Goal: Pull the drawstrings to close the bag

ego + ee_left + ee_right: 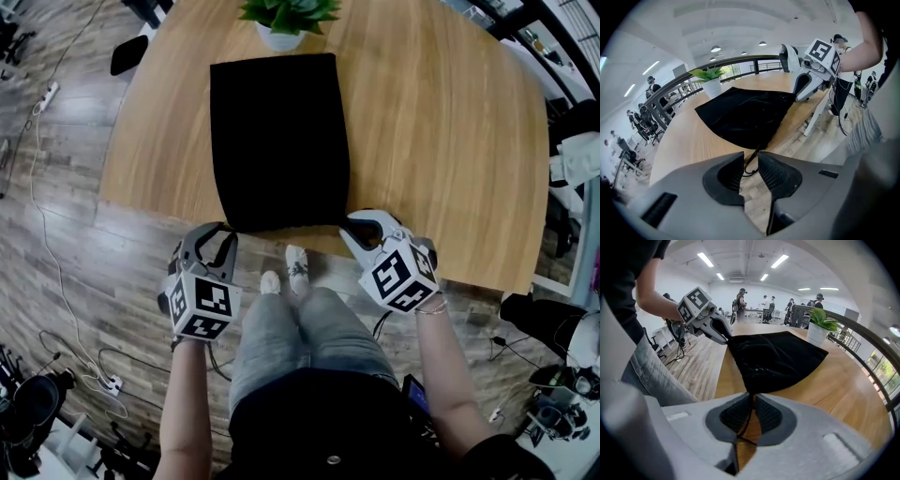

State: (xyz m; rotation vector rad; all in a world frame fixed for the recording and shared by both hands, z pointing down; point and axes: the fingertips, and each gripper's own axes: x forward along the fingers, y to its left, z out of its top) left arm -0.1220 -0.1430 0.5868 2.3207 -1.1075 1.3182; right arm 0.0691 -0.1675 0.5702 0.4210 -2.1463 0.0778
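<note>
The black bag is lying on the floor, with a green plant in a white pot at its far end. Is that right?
Not quite. The black bag is lying on the wooden table instead, as the head view shows. The rest is right: a green plant in a white pot stands at its far end.

We see a matt black cloth bag on a smooth, faintly glossy wooden table. Its drawstring is thin cord; the fingers are ribbed, matt and dark.
</note>
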